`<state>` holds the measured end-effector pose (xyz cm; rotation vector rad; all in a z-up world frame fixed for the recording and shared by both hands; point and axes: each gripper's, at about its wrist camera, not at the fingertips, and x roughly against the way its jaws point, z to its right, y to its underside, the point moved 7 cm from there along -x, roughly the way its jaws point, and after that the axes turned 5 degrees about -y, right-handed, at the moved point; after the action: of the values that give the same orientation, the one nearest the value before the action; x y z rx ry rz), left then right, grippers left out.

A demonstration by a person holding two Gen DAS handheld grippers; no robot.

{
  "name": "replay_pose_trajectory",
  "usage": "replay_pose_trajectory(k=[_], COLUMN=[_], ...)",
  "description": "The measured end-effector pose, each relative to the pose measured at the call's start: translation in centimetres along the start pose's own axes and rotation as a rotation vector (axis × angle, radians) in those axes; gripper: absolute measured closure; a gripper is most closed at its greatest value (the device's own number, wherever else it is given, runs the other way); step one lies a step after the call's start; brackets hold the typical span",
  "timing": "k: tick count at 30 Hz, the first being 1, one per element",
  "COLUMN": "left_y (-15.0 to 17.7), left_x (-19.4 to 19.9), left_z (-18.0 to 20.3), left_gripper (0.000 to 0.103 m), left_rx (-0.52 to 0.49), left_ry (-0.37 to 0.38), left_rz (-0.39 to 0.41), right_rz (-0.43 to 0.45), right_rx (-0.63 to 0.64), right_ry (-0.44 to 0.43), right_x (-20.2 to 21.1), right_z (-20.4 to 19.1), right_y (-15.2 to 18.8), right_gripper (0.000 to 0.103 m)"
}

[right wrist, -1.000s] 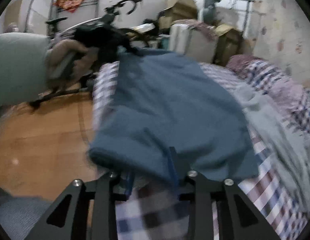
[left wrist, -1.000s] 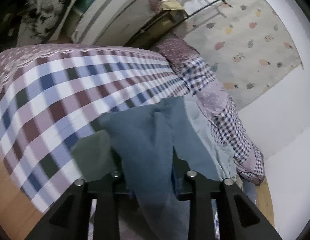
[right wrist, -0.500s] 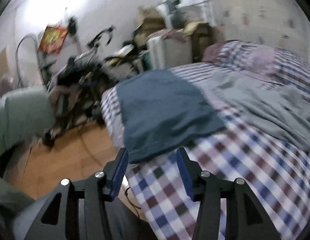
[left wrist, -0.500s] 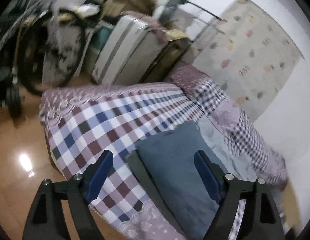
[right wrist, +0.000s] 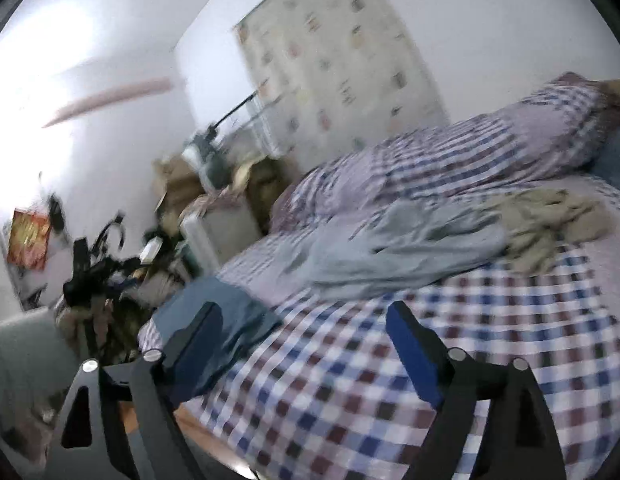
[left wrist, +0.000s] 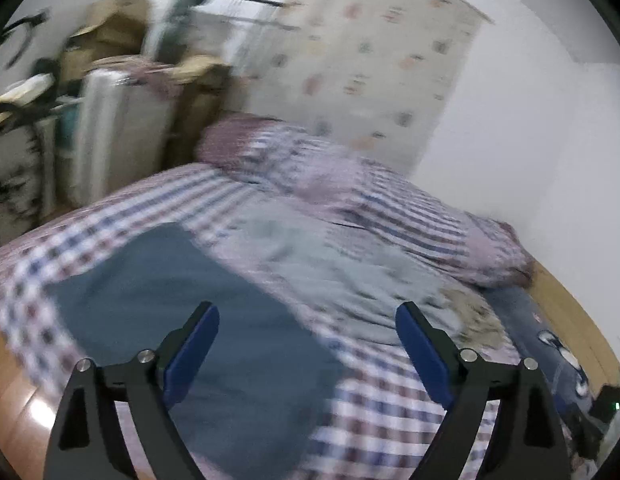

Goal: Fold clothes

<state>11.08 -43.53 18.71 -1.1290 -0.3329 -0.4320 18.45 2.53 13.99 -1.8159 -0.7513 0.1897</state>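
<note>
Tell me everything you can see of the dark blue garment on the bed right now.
The dark blue garment lies flat on the checked bedspread near the bed's corner, as a roughly rectangular folded shape with fairly straight edges. It looks like soft, matte knit fabric, plain with no visible print. Both views are blurred, so seams are unclear. A pale grey garment lies beside it. Neither the left gripper nor the right gripper holds it; both are open.

Both views are smeared by motion blur — the clutter stacked at ten o'clock in the left wrist view cannot be made out item by item. The folded blue garment runs under the left gripper and off the bottom edge. In the right wrist view the tan cloth at three o'clock is too blurred to tell what it is — the checked bed is cut off below.
</note>
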Motion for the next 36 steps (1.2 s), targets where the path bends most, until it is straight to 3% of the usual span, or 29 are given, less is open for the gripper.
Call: replay_pose_trajectory(k=[4, 9, 15, 23, 30, 36], left_y=[2.6, 5.9, 11.8, 17.9, 20.1, 21.6], left_x=[-2.1, -4.7, -9.8, -18.8, -24.3, -27.9], left_z=[9.9, 22.1, 31.1, 33.0, 31.3, 30.6], left_gripper=[0.001, 0.001, 0.001, 0.001, 0.001, 0.001], left_rx=[-0.089, -0.2, -0.343, -0.361, -0.397, -0.384], left_ry=[0.092, 0.207, 0.185, 0.05, -0.019, -0.043], left_rz=[-0.031, -0.071, -0.145, -0.238, -0.245, -0.288], right_rz=[0.083, 0.095, 0.056, -0.053, -0.212, -0.315], right_rx=[-0.042, -0.095, -0.103, -0.117, -0.159, -0.122], right_ry=[0.09, 0.241, 0.414, 0.595, 0.643, 0.676], right_x=[3.6, 5.3, 4.4, -1.8, -7.6, -11.1], right_z=[3.4, 7.8, 12.5, 19.6, 24.3, 26.6], right_y=[-2.1, -3.2, -3.7, -2.0, 2.4, 4.6], right_gripper=[0.001, 0.0, 0.0, 0.0, 0.0, 0.0])
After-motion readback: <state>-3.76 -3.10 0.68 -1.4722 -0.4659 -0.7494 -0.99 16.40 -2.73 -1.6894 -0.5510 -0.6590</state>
